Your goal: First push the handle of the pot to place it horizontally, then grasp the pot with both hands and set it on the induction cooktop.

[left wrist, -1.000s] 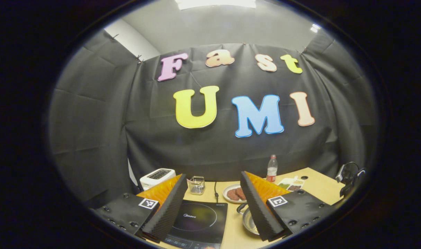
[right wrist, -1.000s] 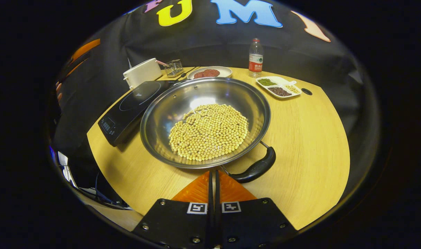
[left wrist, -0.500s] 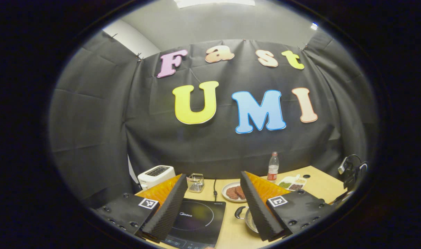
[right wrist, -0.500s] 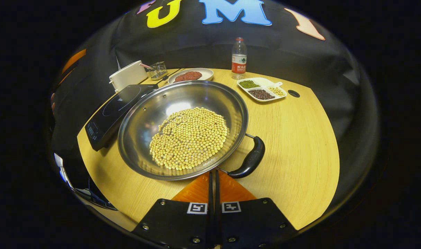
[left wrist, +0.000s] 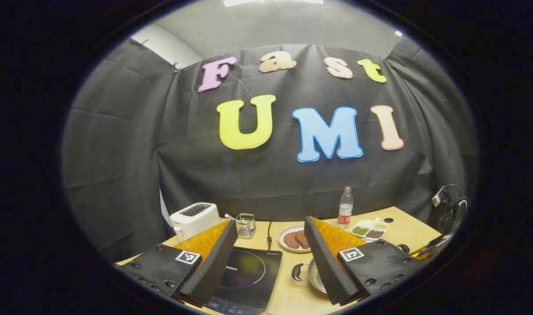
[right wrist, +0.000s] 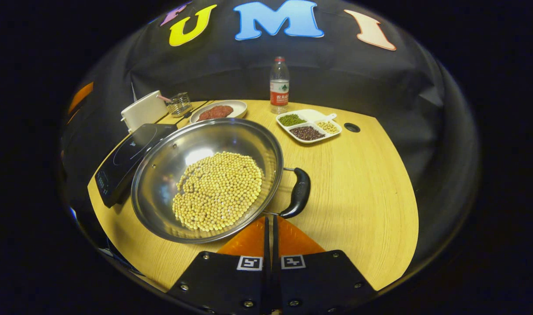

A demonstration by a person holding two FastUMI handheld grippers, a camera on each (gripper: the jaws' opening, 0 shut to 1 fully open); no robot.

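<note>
Soybeans (right wrist: 218, 190) are heaped in the pot (right wrist: 161, 175), a wide steel pan that is seen on the wooden table (right wrist: 362, 197) in the right gripper view. Its black handle (right wrist: 298, 192) is found at the rim's 3 o'clock, and the induction cooktop (right wrist: 126, 153) lies at the pot's 10 o'clock, its near edge overlapped by the rim. The right gripper (right wrist: 270, 221) is pressed shut with nothing between its fingers, the tips placed just at the pot's rim near the handle's lower end; contact cannot be judged. In the left gripper view, the left gripper (left wrist: 271, 258) is held wide open and empty above the table, with the cooktop between its fingers. A toaster (right wrist: 143, 111), a plate of patties (right wrist: 218, 111), a water bottle (right wrist: 279, 85) and a divided dish (right wrist: 308, 126) are ranged from 11 to 1 o'clock beyond the pot.
</note>
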